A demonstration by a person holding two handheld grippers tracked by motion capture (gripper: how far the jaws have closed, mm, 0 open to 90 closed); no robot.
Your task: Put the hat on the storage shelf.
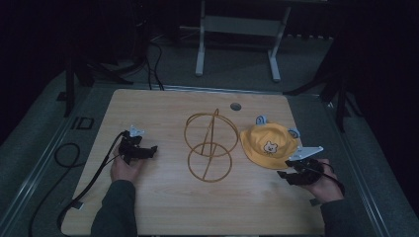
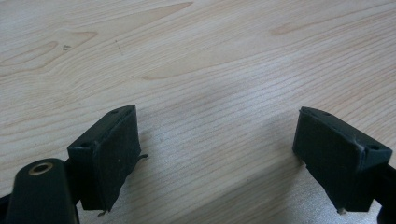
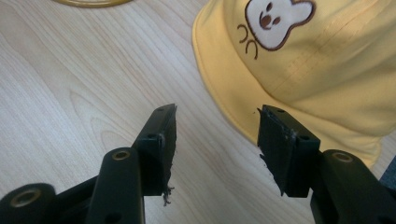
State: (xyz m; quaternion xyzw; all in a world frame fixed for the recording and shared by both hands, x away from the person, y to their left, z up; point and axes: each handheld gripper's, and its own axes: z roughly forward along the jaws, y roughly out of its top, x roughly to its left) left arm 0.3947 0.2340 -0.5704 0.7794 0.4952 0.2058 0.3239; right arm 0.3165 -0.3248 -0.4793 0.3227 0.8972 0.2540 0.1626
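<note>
A yellow child's hat [image 1: 269,144] with a white bear face and blue ear tabs lies on the right part of the wooden table [image 1: 163,207]. Its brim [image 3: 243,112] sits just beyond my right gripper [image 3: 217,119], which is open with the brim edge between and ahead of its jaws. In the high view the right gripper [image 1: 289,173] rests at the hat's near right side. My left gripper [image 1: 143,150] is open over bare wood at the table's left [image 2: 217,121]. A gold wire stand [image 1: 210,145] of two rings stands mid-table.
A round cable hole [image 1: 235,106] sits near the table's far edge. A black cable [image 1: 84,190] trails from the left gripper off the left edge. A white frame leg [image 1: 200,49] stands on the floor behind the table.
</note>
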